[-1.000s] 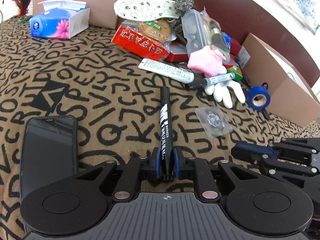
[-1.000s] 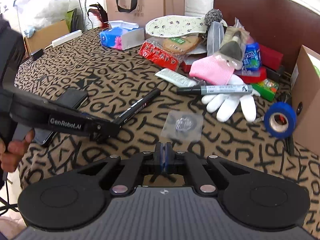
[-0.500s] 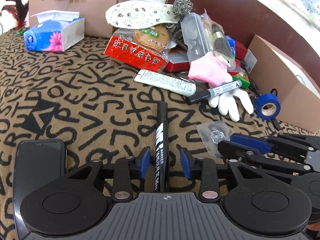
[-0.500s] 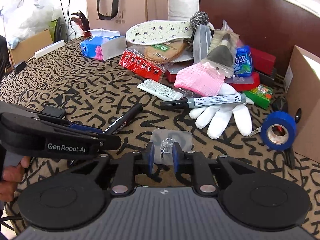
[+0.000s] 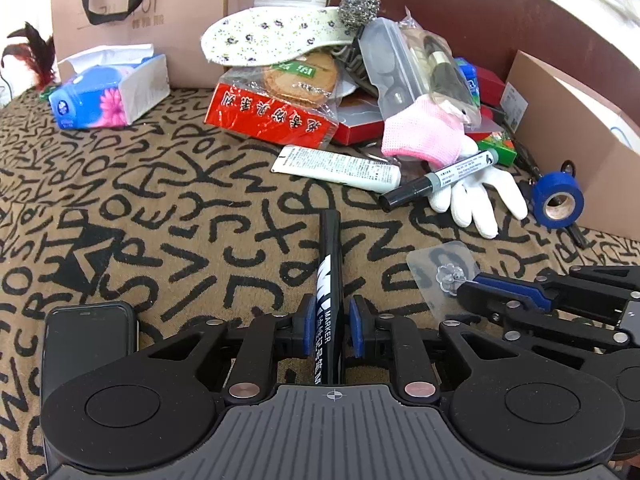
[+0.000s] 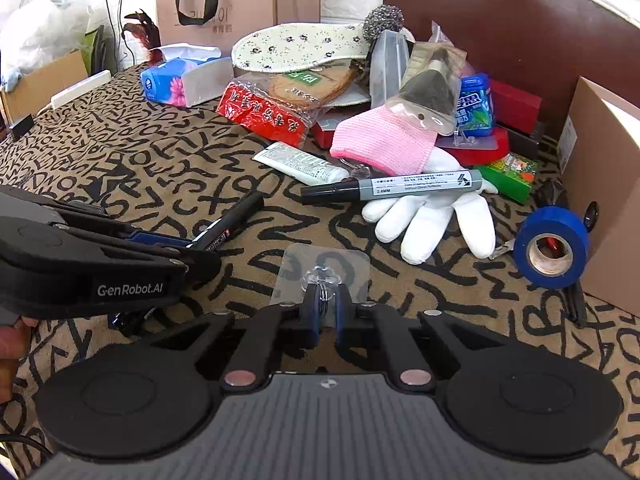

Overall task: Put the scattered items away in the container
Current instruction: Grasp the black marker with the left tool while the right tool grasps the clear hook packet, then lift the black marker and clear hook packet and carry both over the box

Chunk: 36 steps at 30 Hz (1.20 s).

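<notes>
1. The left claw (image 5: 331, 326) has just been closing; its blue pads (image 5: 309, 328) stand narrowly either side of the black marker (image 5: 329, 276), which lies between them. Whether they already press on the barrel cannot be told for sure; they look at most just touching.
2. The black marker's long axis runs straight out along the left claw's own line, its far tip pointing away toward the white tube (image 5: 336, 168). The claw sits across its rear half.
3. The right claw (image 6: 325, 306) has also just been closing, and its jaws are nearly together on the raised knob of the clear adhesive hook (image 6: 322, 270), whose flat sheet lies on the patterned cover (image 5: 168, 200) ahead of the claw.
4. Taking the black marker as landmark: the clear adhesive hook lies just to its right, so the right claw is the nearer one for it.
5. The cardboard box (image 6: 604, 184), probably the container, stands well to the marker's right, beyond the blue tape roll (image 6: 550, 246). Both loads likely need carrying rightward.
</notes>
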Available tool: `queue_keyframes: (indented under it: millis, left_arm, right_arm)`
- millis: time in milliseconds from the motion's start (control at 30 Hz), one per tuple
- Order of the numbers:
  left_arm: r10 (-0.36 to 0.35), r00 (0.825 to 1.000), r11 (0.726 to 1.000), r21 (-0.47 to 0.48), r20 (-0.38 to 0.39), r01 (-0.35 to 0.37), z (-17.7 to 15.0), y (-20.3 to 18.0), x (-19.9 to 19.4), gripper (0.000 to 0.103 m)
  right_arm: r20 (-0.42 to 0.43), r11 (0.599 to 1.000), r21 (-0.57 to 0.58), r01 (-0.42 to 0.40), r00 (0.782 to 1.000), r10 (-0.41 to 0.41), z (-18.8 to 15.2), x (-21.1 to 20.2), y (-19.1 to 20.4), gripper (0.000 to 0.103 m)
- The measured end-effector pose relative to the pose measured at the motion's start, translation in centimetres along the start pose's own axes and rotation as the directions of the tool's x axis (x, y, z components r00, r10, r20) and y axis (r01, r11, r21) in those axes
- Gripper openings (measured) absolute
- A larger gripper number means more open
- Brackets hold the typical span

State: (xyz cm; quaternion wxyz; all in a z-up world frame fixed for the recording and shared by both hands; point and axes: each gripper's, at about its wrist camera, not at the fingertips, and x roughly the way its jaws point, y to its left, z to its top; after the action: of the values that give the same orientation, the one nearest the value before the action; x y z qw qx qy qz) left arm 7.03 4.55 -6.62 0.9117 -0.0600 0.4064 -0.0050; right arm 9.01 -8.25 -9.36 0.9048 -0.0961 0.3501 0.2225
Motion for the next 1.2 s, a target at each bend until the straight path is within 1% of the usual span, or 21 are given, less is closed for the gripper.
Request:
queue_keyframes:
  millis: [133,167,200,300,800,1200]
  left_arm:
    - [0.015,1.0,1.0,0.02,0.003,-0.015,-0.1,-0.4,0.0,0.022]
    - [0.018,1.0,1.0,0.026,0.002,-0.018,-0.1,-0.4,0.0,0.02]
    - [0.026,1.0,0.999,0.03,0.001,-0.026,-0.1,-0.5,0.0,0.014]
    - [0.041,0.999,0.999,0.035,0.001,-0.041,-0.1,-0.7,0.0,0.01]
    - [0.057,0.998,0.997,0.051,0.006,-0.057,-0.4,-1.0,-0.4,0.01]
    - [0.065,0.998,0.995,0.07,0.0,-0.065,-1.0,-2.1,-1.2,0.009]
  right_arm:
    - [-0.007,1.0,0.001,0.003,1.0,-0.003,-0.1,0.0,-0.1,0.009]
    - [-0.008,1.0,0.001,0.004,1.0,-0.004,-0.1,0.0,-0.1,0.009]
    - [-0.009,1.0,0.002,0.006,1.0,-0.006,-0.1,-0.1,0.0,0.007]
    - [-0.014,1.0,0.001,0.006,1.0,-0.006,-0.2,-0.2,0.1,0.004]
    - [-0.027,1.0,0.012,0.016,1.0,-0.015,-0.9,-1.5,0.0,0.003]
    - [0.008,1.0,0.021,0.021,1.0,-0.021,-1.1,-3.4,-0.5,0.003]
